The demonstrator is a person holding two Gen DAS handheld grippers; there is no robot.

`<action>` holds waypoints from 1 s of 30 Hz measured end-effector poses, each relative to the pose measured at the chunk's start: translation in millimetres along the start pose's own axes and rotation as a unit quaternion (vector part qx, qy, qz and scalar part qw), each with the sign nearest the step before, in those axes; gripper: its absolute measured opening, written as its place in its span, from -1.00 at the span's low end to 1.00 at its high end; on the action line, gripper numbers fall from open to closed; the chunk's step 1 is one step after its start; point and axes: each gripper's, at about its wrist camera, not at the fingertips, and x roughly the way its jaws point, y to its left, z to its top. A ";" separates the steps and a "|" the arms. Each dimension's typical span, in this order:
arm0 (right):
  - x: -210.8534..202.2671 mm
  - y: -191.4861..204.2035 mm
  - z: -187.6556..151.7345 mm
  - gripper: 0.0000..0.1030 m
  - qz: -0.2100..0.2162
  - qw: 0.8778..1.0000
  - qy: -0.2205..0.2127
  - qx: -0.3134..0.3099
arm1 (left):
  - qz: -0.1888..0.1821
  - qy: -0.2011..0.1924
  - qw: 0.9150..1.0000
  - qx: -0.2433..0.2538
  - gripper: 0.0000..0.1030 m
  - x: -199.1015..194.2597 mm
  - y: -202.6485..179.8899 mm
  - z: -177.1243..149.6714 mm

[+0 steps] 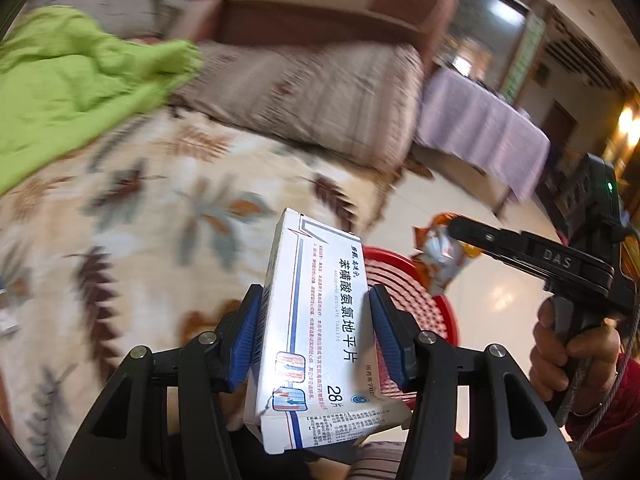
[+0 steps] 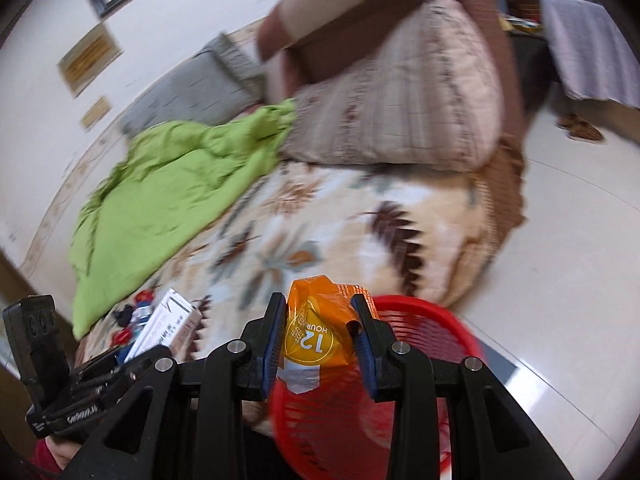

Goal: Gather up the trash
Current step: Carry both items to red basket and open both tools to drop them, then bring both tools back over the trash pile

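Observation:
My left gripper (image 1: 314, 300) is shut on a white tablet box (image 1: 316, 332) with blue and red print, held upright over the bed's edge. Behind and to its right stands a red mesh basket (image 1: 404, 292) on the floor. In the left wrist view the right gripper (image 1: 450, 226) comes in from the right, a crumpled orange wrapper (image 1: 440, 248) in its jaws. In the right wrist view my right gripper (image 2: 320, 308) is shut on that orange wrapper (image 2: 320, 328), above the near rim of the red basket (image 2: 424, 320). The left gripper's box (image 2: 168, 326) shows at the lower left.
A bed with a leaf-patterned blanket (image 2: 320, 232) carries a green cloth (image 2: 168, 184) and a beige pillow (image 2: 400, 108). Small red, blue and black items (image 2: 128, 320) lie on the blanket near the box. A cloth-covered table (image 1: 480, 128) stands beyond on the pale tiled floor (image 2: 560, 280).

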 end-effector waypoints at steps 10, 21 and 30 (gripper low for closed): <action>-5.8 -30.5 1.0 0.30 -0.013 1.000 0.002 0.023 | -0.003 0.022 1.000 -0.004 0.38 14.8 -10.8 -2.2; 36.3 50.8 -12.2 0.30 0.056 0.997 0.038 -0.044 | 0.078 -0.028 0.994 -0.078 0.39 -59.9 67.3 -23.9; 97.8 163.8 -40.2 0.30 0.121 0.979 0.097 -0.131 | 0.181 -0.059 0.973 -0.127 0.39 -142.6 142.8 -71.6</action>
